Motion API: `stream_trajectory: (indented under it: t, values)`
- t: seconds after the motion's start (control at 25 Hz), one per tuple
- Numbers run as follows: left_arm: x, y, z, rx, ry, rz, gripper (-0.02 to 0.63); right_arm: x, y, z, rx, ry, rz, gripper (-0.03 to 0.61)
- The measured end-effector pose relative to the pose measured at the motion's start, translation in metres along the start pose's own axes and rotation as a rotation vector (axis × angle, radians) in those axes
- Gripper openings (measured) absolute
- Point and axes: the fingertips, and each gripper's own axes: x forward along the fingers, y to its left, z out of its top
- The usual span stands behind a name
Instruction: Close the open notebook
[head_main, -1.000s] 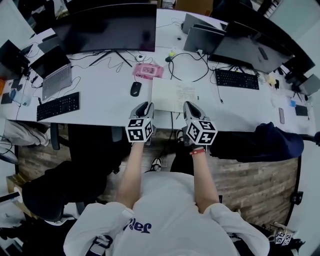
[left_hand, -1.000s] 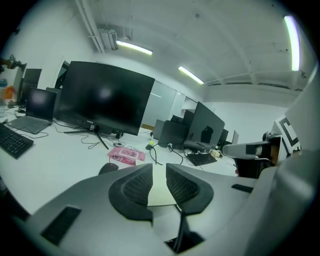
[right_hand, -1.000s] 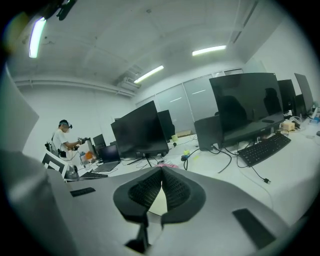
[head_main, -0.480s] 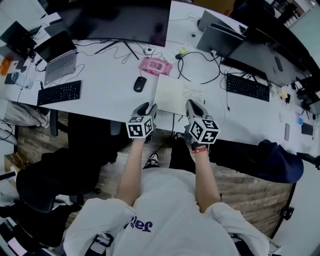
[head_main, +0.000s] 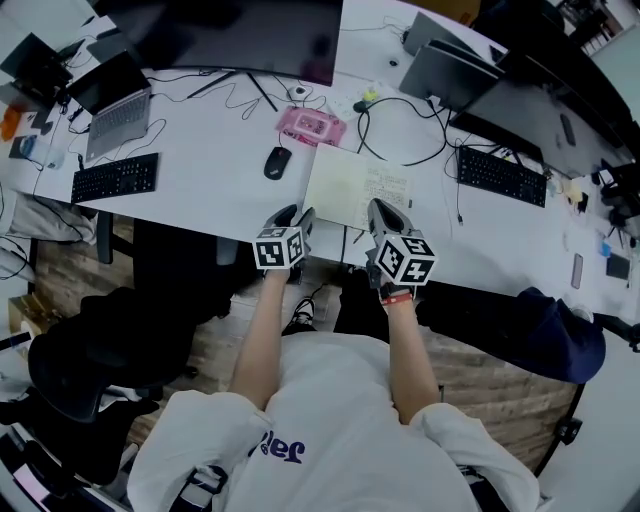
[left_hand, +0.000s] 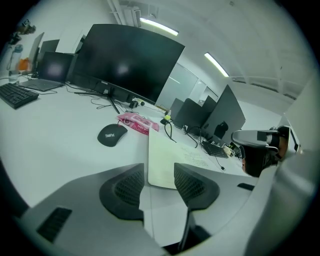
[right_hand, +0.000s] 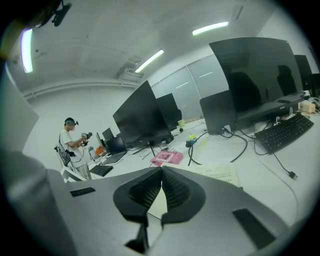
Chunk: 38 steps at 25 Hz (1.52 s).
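notebook (head_main: 340, 185): open, flat on tabletop (head_main: 200, 185), just ahead, spine pointing away
left hand-held gripper (head_main: 293, 213): jaws opening wide, empty, beside left page edge
right hand-held gripper (head_main: 378, 207): jaws together, empty, at right page

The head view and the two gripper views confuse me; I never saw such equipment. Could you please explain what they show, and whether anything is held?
There is no robot: a person holds a two-jaw gripper in each hand. The head view comes from a camera on the person's head, looking down; each gripper view looks along one gripper's jaws. On the white desk lie an open notebook, a black mouse, a pink pack and a keyboard. The left gripper is opening its jaws toward the notebook's near edge, gripping nothing; the right gripper has its jaws together, empty. Nothing is held.
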Motion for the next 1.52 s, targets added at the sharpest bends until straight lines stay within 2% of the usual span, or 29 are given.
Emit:
stream_trajectory:
  t: [0.64,0.84,0.96,1.24,1.52]
  values:
    - [0.026,0.01,-0.019,-0.017,0.089,0.03,0.195,0.005,-0.011,-0.002,0.147,-0.019,0.044,0.014]
    - [0.028,0.008,-0.018,-0.007,0.098,0.058,0.13,0.001,-0.013,0.001,0.16,-0.036,0.044,0.015]
    - [0.027,0.008,-0.017,-0.013,0.106,0.063,0.123,0.0,-0.011,0.0,0.167,-0.041,0.047,0.015]
    - [0.025,0.007,-0.013,-0.032,0.08,0.044,0.109,-0.003,-0.011,0.002,0.172,-0.05,0.045,0.014]
    - [0.02,0.001,-0.008,-0.009,0.067,0.048,0.095,-0.01,-0.023,0.01,0.186,-0.081,0.022,0.014]
